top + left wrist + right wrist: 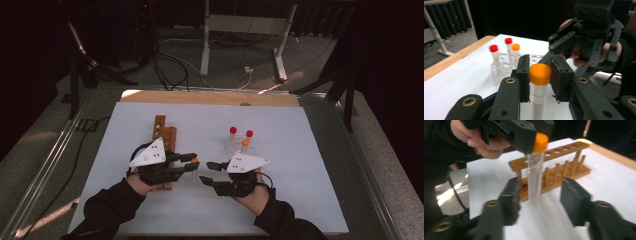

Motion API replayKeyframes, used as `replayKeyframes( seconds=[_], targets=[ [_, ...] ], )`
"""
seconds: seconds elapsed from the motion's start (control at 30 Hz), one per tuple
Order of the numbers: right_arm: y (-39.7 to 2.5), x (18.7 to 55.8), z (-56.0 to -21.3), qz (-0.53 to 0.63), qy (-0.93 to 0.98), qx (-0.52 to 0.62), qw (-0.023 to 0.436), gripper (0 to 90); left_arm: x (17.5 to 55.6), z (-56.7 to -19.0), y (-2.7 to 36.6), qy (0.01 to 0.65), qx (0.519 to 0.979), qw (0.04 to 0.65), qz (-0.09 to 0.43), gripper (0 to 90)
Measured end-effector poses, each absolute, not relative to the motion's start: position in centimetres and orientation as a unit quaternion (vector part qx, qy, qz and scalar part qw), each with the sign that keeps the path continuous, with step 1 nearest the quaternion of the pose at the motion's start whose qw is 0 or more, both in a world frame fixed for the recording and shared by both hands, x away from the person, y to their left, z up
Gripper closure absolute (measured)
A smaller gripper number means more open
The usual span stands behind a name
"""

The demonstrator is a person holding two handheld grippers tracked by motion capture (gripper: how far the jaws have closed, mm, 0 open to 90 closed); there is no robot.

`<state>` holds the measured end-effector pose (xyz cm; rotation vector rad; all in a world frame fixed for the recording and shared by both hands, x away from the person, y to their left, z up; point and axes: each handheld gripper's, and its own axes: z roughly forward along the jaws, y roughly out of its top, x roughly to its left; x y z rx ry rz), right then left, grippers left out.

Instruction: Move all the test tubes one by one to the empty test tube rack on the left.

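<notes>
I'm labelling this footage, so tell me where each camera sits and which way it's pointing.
High view: above the person's side, looking forward and down on the white table; both forearms, left tongs, right tongs.
Left gripper view: rides the left tongs, facing the clear rack; own jaws grip the orange-capped tube.
Right gripper view: rides the right tongs, facing the wooden rack; jaws open.
All three share that tube.

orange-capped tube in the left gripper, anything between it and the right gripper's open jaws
Nothing visible. The left gripper holds the orange-capped tube by its cap, upright. In the right gripper view its clear body hangs just ahead of the right gripper, whose jaws stand open. The wooden rack sits behind the tube, out of the way.
</notes>
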<state>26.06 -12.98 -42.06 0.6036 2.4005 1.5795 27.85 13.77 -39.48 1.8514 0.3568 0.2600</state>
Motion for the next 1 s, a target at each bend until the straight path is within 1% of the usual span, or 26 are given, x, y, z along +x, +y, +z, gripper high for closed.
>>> replayKeyframes(
  seconds=[0.07,0.1,0.17,0.2,0.3,0.4,0.43,0.47,0.87,1.0],
  targets=[
    [-13.4,26.1,-41.7,0.538,0.809,0.209,0.108,35.2,28.1,-39.0,14.1,0.156,0.791,0.581,0.117,71.9],
    [-13.6,26.2,-41.6,0.541,0.806,0.212,0.109,33.3,28.2,-38.8,14.3,0.158,0.79,0.579,0.121,71.9],
    [-14.0,26.2,-41.3,0.545,0.803,0.214,0.11,32.9,28.5,-38.4,14.7,0.163,0.788,0.581,0.126,71.9],
    [-14.3,26.2,-41.2,0.548,0.8,0.216,0.111,30.6,28.7,-38.2,14.9,0.166,0.786,0.581,0.131,71.9],
    [-14.7,26.2,-40.9,0.547,0.798,0.224,0.117,20.4,29.1,-37.6,15.6,0.174,0.781,0.583,0.139,71.9],
    [-15.1,26.2,-40.7,0.55,0.793,0.234,0.115,12.6,29.4,-37.4,16.1,0.182,0.777,0.586,0.142,71.9],
    [-15.3,26.2,-40.7,0.552,0.793,0.236,0.109,4.9,29.5,-37.3,16.3,0.187,0.775,0.585,0.147,71.9],
    [-15.4,26.2,-40.7,0.553,0.794,0.231,0.098,0.0,29.6,-37.3,16.4,0.189,0.775,0.584,0.15,71.9],
    [-16.1,25.7,-40.2,0.574,0.779,0.226,0.114,0.0,31.3,-37.0,18.6,0.224,0.767,0.575,0.178,71.9],
    [-16.1,25.6,-40.1,0.573,0.778,0.222,0.13,0.0,31.9,-37.1,19.5,0.235,0.765,0.569,0.187,71.9]
  ],
)
